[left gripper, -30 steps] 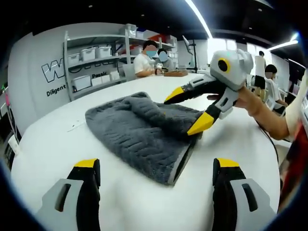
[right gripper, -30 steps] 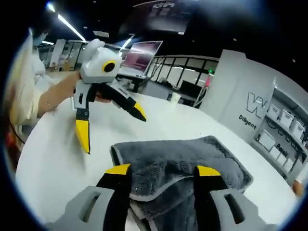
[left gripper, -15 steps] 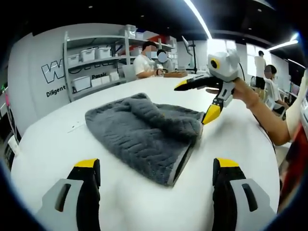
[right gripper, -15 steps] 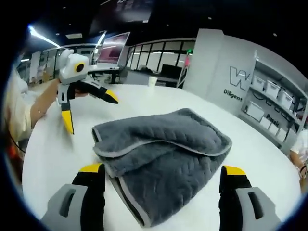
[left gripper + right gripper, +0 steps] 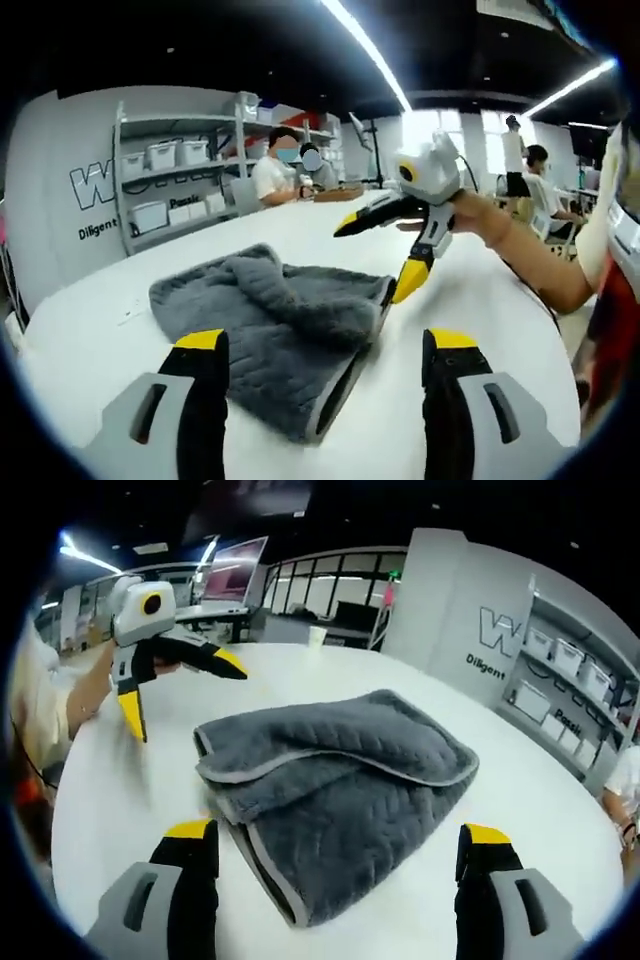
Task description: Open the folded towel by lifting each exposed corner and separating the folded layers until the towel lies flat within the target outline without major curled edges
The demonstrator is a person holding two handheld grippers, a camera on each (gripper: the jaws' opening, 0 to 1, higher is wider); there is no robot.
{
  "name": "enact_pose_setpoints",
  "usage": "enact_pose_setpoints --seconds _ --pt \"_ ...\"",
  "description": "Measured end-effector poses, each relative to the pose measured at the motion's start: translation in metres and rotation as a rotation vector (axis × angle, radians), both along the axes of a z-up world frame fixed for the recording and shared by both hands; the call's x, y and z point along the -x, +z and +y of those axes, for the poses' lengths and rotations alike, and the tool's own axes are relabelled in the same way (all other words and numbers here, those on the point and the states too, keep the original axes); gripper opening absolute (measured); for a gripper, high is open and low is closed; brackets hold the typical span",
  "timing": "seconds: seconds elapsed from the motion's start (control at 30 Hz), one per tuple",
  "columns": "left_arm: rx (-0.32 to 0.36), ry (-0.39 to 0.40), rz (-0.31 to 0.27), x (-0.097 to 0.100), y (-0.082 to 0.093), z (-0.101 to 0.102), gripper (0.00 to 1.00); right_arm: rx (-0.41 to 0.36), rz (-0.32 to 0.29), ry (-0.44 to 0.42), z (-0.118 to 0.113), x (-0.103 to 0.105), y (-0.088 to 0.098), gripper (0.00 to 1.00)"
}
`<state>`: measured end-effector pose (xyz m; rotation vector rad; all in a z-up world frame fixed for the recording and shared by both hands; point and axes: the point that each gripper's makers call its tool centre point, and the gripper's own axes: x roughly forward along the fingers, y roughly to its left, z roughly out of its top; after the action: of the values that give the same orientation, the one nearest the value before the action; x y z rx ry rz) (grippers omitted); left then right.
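I read big "W…" on far white wall [image 5: 60,215], rest cut by shelf rack [image 5: 170,180] | "Diligent" below it, same wall | right gripper view: "W" + "Diligent" again, "Pass…" partly legible betw shelves | bin labels too small to read

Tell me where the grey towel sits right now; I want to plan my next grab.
The grey towel lies folded on the white table, ahead of the open right gripper; the open left gripper hovers beyond its far-left corner.
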<state>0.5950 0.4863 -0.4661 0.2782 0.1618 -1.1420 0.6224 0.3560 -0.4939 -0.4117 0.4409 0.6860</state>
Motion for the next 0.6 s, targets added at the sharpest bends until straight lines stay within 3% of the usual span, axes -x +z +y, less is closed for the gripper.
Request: enact_pose_setpoints --seconds 0.17,0.37,0.47,0.6 --pt "-0.032 -0.039 0.024 0.009 -0.016 -0.016 0.60 0.031 0.009 0.024 0.001 0.006 -0.003 0.99" --pt "0.041 -0.095 0.064 0.018 -0.014 -0.032 0.27 0.015 -0.009 0.021 0.001 0.008 0.003 0.99" --pt "0.056 -0.070 0.042 0.015 -0.011 -0.036 0.25 0.017 -0.015 0.015 0.001 0.008 0.004 0.99" --pt "0.003 -0.063 0.013 0.013 -0.020 -0.039 0.17 0.016 -0.019 0.011 -0.001 0.007 0.005 0.99"
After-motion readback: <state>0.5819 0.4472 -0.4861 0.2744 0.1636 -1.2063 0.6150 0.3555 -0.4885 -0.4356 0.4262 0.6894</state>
